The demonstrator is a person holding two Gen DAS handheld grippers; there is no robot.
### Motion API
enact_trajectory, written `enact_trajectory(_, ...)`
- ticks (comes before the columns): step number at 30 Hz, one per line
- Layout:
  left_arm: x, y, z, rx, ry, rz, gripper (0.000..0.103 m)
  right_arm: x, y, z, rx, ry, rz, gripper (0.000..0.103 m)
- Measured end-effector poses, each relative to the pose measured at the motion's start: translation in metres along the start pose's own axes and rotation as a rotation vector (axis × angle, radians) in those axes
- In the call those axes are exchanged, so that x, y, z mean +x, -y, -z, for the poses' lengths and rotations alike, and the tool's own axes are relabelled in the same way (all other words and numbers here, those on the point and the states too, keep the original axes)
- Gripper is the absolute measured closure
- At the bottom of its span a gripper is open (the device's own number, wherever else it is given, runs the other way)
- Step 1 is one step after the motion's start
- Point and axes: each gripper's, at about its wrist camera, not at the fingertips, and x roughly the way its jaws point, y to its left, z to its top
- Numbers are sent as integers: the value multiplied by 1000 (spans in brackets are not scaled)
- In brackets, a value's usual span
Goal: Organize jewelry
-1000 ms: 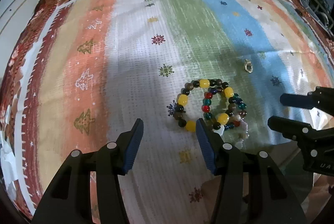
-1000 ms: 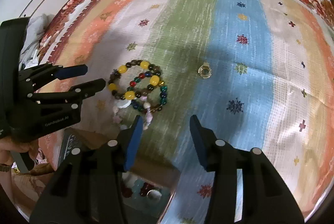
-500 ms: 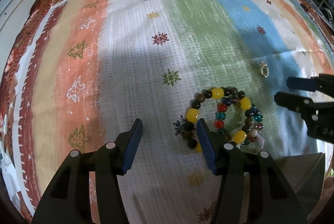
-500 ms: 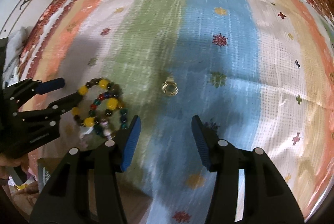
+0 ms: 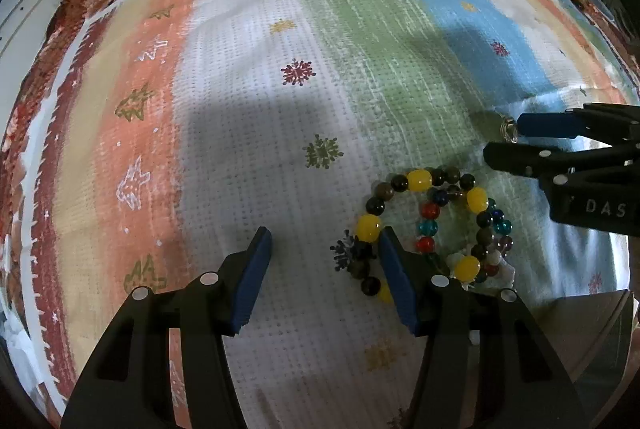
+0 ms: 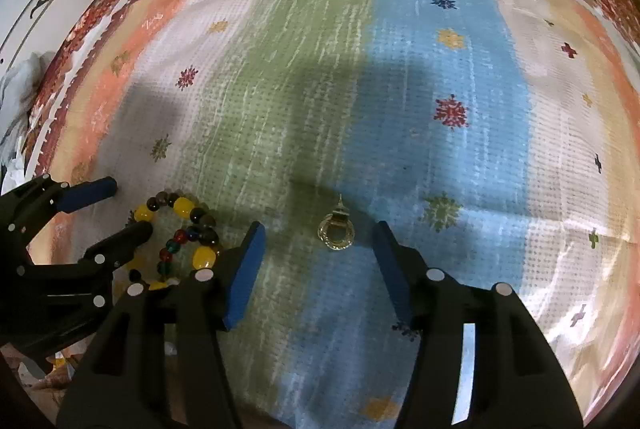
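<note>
Two beaded bracelets point(image 5: 434, 225) with yellow, red, teal and dark beads lie overlapped on the striped cloth point(image 5: 248, 117). My left gripper point(image 5: 326, 269) hangs open just left of them, its right pad at their edge and nothing between the pads. A small gold ring-shaped piece point(image 6: 335, 235) rests where the green and blue stripes meet. My right gripper point(image 6: 318, 261) straddles it from above; its jaws are opening and the pads stay clear of the piece. The bracelets point(image 6: 180, 229) and left gripper point(image 6: 128, 207) appear at the right wrist view's left edge.
The cloth point(image 6: 440, 77) has a red floral border and covers most of both views. A grey-brown box corner point(image 5: 600, 333) shows at the lower right of the left wrist view. White floor lies beyond the cloth's far left edge.
My right gripper has moved right from beside the bracelets to over the gold piece, lower, with jaws wider. The left gripper sank slightly and shifted a little left of the bracelets.
</note>
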Motion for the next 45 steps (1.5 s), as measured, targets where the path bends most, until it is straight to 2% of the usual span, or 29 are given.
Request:
enact_trajectory(5,3,2,-3,14,0,-10,49,0,0,0,-14,-5,-3,45)
enact_trajectory(9,3,7,-2,31,5,-16,56,1,3,0,-1,-6,-22,45)
enact_trajectory(13,2,7,-1,34,5,-11,60,0,-1,1,-6,-11,0,45)
enact_trajectory(15,2,6,-1,33,5,-7,60,-1,-4,1,-16,-29,2,45)
enact_trajectory(18,2,6,-1,35,5,-8,60,1,-9,4,-26,-71,-62,39)
enact_trajectory(21,2,7,-1,37,6,-11,61,3,-19,8,-83,-102,-55,33)
enact_trajectory(28,2,7,-1,37,5,-10,61,1,-19,8,-83,-107,-73,34)
enact_trajectory(32,2,7,-1,37,5,-12,61,1,-26,11,-121,-112,-45,35)
enact_trajectory(35,1,10,-1,51,-1,-8,74,2,-37,15,-160,-116,-13,37)
enact_trajectory(36,1,12,-1,59,-4,-3,83,3,-39,15,-172,-117,-3,37)
enact_trajectory(37,1,13,0,64,-8,2,92,5,-42,16,-189,-120,10,39)
enact_trajectory(39,1,15,0,71,-9,0,92,7,-44,17,-201,-117,37,46)
enact_trajectory(41,0,13,0,64,-7,8,92,5,-43,17,-195,-117,32,66)
enact_trajectory(42,0,12,0,60,-7,13,92,5,-43,16,-191,-118,26,71)
enact_trajectory(43,-1,10,0,46,-5,23,92,5,-43,16,-186,-119,20,82)
enact_trajectory(44,-2,9,-1,37,-4,30,92,5,-42,16,-179,-118,12,89)
enact_trajectory(45,-3,8,-1,24,-1,46,92,5,-41,17,-171,-116,5,92)
